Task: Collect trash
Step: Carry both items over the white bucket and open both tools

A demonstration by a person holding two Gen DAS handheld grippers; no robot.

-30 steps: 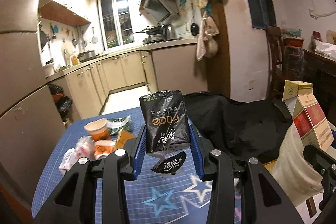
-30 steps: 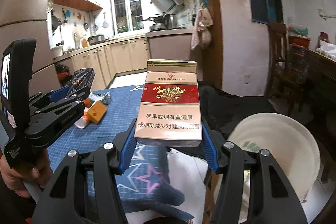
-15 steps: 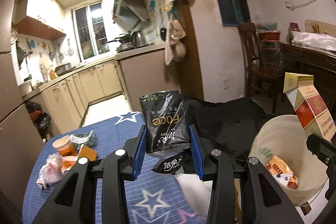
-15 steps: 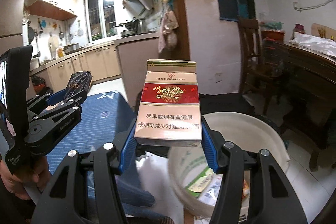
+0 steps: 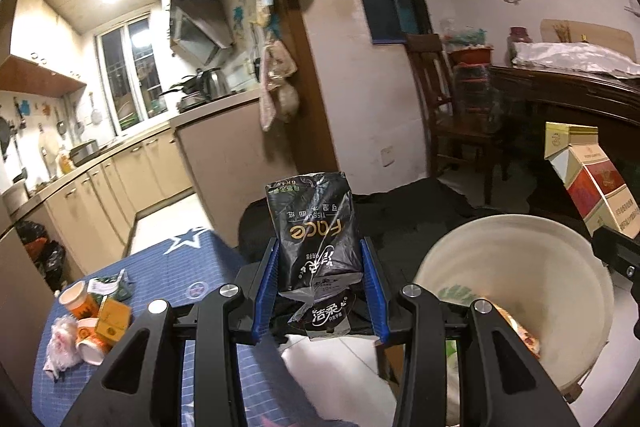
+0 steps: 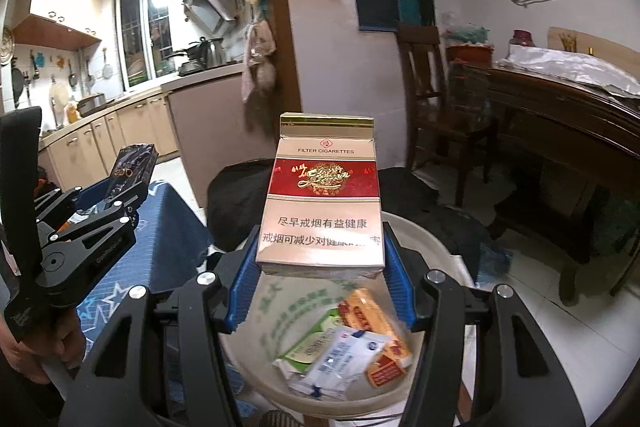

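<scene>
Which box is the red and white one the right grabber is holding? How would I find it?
Look for the big white bucket on the floor beside the blue table. Right above it, the right gripper is clamped on a cigarette box, standing upright. Unlike the black tissue pack in the left gripper, it is stiff cardboard with a red band and gold writing.

A lived-in home, where the kitchen opens straight onto a dining room. Beige cabinets (image 5: pixel 120 179) run under a window (image 5: pixel 132 75), with a range hood (image 5: pixel 196 31) over a kettle (image 5: pixel 212 83) and utensils hung on the wall (bags dangle from the doorpost too). A dark wooden chair (image 6: pixel 432 99) and sideboard (image 6: pixel 560 115) stand on white tiled floor (image 6: pixel 532 291).
</scene>
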